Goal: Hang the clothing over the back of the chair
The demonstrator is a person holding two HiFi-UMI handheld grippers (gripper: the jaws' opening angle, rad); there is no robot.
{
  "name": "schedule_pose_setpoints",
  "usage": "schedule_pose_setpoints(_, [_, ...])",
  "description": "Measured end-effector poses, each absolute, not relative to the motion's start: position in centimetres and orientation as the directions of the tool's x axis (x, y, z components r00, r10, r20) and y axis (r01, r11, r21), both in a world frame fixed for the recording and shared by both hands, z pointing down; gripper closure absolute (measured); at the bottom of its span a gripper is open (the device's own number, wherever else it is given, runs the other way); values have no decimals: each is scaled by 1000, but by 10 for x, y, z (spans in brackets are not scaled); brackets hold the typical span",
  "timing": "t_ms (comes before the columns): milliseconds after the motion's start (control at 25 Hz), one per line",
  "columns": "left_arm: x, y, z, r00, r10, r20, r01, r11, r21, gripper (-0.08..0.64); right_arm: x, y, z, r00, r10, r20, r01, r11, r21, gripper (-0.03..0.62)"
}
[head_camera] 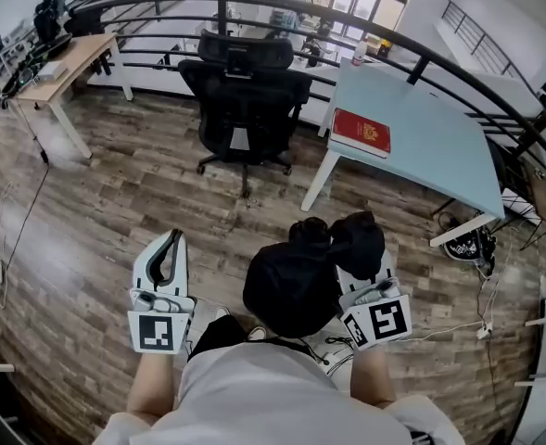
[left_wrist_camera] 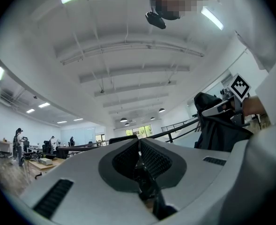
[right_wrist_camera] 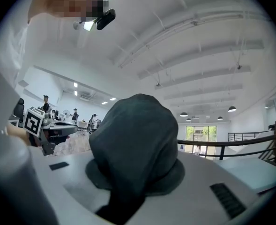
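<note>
Your right tongs point(head_camera: 361, 272) clamp the bunched black garment point(head_camera: 296, 281) close to you, your left tongs point(head_camera: 168, 248) are closed and empty, and the office chair point(head_camera: 245, 100) well ahead has a bare back.

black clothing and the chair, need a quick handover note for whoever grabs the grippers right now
Left gripper: shut, empty.
Right gripper: shut on the black clothing, which is bunched up in front of the person.
Chair: some way ahead on the wood floor, beside the blue table, its back bare.
Done: clothing is in the gripper.
Left: carry it to the chair and drape it over the back.
</note>
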State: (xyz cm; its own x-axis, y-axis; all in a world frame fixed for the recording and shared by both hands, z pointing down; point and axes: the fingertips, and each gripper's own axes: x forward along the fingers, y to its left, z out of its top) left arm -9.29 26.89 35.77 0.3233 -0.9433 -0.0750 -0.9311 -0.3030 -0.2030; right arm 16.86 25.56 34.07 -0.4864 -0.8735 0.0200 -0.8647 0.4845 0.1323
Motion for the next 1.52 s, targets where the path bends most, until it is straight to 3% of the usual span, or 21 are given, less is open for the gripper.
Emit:
schedule_pose_setpoints(360, [-91, 225, 375, 344, -937, -67, -928, -329, -175, 526, 159, 225, 358, -502, -863, 57, -854, 505, 126, 485])
schedule_pose_setpoints(760, [-118, 82, 390, 370, -926, -74, -925, -360, -118, 526, 136, 103, 365, -474, -875, 98, -864, 484, 142, 483])
schedule_pose_setpoints(1120, [-140, -42, 377, 446, -890, -94, -893, -435, -119, 526, 117, 2, 345, -402, -913, 73, -901, 408, 143, 483])
schedule_pose_setpoints(1520, [-132, -109, 373, 512, -854, -93, -858, -504, -98, 526, 104, -50, 338, -381, -923, 58, -911, 386, 143, 482])
